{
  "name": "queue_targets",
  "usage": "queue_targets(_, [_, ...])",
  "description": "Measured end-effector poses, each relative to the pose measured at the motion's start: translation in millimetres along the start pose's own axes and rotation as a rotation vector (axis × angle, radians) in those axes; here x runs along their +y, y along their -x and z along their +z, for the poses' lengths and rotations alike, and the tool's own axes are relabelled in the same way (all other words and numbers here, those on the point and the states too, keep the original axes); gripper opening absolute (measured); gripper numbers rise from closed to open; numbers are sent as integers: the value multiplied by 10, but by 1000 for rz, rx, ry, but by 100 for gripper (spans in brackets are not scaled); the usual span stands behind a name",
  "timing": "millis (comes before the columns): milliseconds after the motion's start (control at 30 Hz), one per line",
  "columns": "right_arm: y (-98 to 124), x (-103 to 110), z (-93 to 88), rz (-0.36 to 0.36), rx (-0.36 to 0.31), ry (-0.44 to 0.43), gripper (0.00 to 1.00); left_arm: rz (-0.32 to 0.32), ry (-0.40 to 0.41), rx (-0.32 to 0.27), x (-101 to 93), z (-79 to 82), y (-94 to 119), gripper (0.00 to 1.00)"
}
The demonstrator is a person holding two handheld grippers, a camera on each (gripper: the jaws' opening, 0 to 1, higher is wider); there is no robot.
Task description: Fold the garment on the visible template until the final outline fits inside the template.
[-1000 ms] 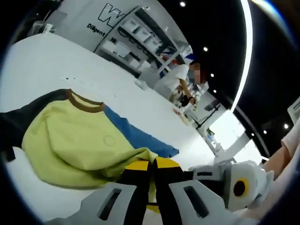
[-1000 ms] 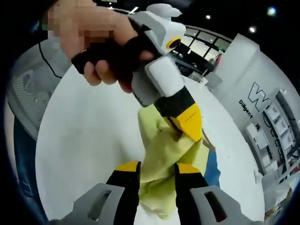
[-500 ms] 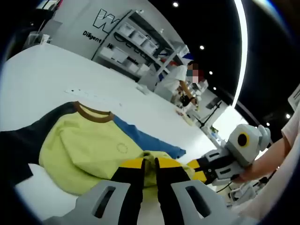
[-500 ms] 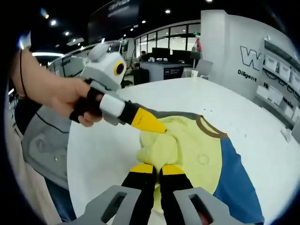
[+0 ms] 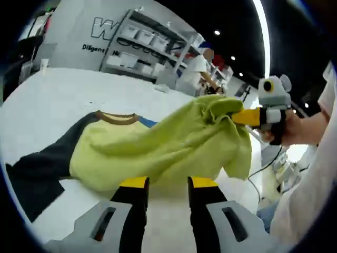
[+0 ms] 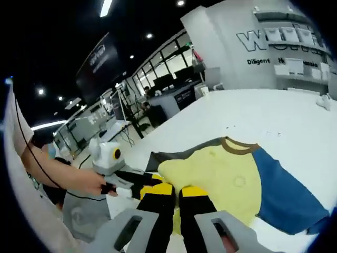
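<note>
Lying on the white table [image 5: 63,95], the garment [image 5: 158,150] in the left gripper view has a yellow-green body, a brown collar and a dark sleeve trailing left. The left gripper [image 5: 164,184] has its fingers spread apart, the cloth's near edge just beyond their tips. The right gripper [image 5: 247,117], held in a hand [image 5: 289,129], pinches a raised fold of the yellow cloth.

In the right gripper view, the right gripper [image 6: 172,191] has its fingers pressed on the garment's [image 6: 226,176] yellow edge. A blue sleeve lies right. The left gripper [image 6: 138,180] sits beside it, held by a hand [image 6: 87,182].
</note>
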State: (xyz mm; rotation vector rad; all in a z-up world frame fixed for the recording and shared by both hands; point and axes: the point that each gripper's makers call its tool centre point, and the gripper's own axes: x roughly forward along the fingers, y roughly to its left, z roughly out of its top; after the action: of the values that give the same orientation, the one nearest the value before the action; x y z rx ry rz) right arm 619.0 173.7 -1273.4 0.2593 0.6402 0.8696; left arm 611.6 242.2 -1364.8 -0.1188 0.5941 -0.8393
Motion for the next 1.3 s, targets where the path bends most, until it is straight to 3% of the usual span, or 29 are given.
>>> queue_targets(100, [40,44,49,30,-28,-64,0,31,-74,25,-16,-38,-35,43])
queue_targets(233, [71,113,18,90,-15,-171,0,39,-83,-16,-47,118,-12,30])
queue_targets(367, [76,126,-44,95,-2,-160,0,-74,-86,-126,-333,463,14,32])
queue_targets(433, [76,139,-94,93,18,-85,0,-157,-2,-163,-491,583,32,32])
queue_targets(500, [66,186,-129,111,18,-96,0,-201,37,-171,-568,632,38,33])
queue_targets(600, [63,196,-235,117,46,-16,0,-253,71,-150,-655,606,44,28])
queue_targets(700, [64,198,-302,119,53,2,0,-290,121,-124,-686,523,44,25])
queue_targets(833, [78,154,-346,117,55,-12,0,-330,171,-113,-687,475,74,26])
queue_targets(933, [91,144,-361,129,50,-26,0,-390,230,-120,-734,508,120,27])
queue_targets(1100, [85,161,-399,139,64,-30,0,-422,255,-138,-768,572,96,27])
queue_targets(1167, [81,157,-411,137,66,-28,0,-430,272,-139,-770,573,77,24])
queue_targets(1300, [73,199,-436,162,77,-30,0,-424,246,-108,-794,509,34,8])
